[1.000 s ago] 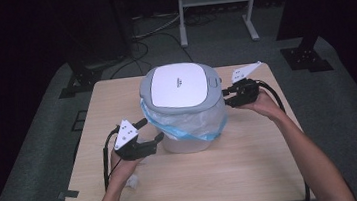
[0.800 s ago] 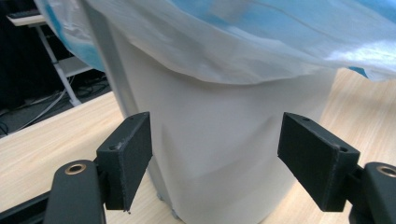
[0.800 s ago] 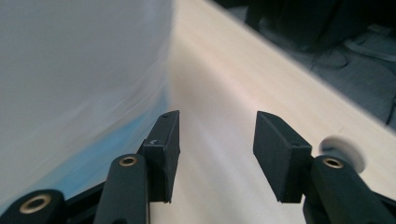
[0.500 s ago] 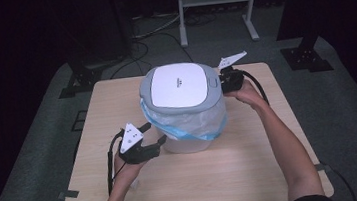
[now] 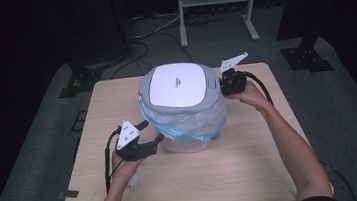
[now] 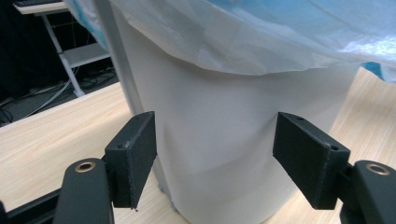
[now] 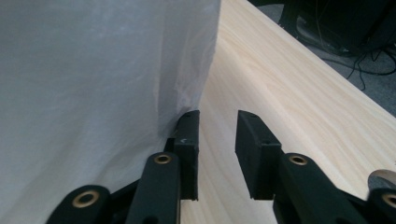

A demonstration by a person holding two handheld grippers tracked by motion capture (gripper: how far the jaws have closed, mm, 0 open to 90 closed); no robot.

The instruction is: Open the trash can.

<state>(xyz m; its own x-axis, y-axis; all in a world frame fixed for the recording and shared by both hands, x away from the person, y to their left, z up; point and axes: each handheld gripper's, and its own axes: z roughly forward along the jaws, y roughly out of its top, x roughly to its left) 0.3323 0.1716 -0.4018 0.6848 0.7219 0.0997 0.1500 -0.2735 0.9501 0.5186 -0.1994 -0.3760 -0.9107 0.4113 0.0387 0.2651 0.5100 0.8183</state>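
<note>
- The lidded bin (image 5: 183, 110) is standing upright in the middle of the table (image 5: 254, 173), its plastic liner (image 5: 194, 121) spilling out under the grey-and-white lid (image 5: 177, 86) and hanging down the white wall.
- The left gripper (image 5: 151, 133) is sitting at the bin's near-left side, low on the wall, pointing into it. In the left gripper view its jaws are standing wide apart with the wall (image 6: 224, 140) squarely between and just ahead of them; the pads are not pressing anything. Released.
- The right gripper (image 5: 222, 82) is sitting at the far-right side, up at the lid's rim, beside the lid's front tab (image 5: 211, 83).
- In the right gripper view the liner (image 7: 93, 84) is lying to one side of the jaws; one pad (image 7: 187, 140) is resting against the film, the other is over bare table (image 7: 289, 79). The jaws have just been closing, but a gap is showing and nothing is lying between them. Not grasping yet.
- Judgement: the move is turning on the right gripper; the liner edge is lying just off its gap, sideways towards the bin, so a small shift that way is needed before pinching.
- The bin's long axis is running vertical; the hanging film follows it.
</note>
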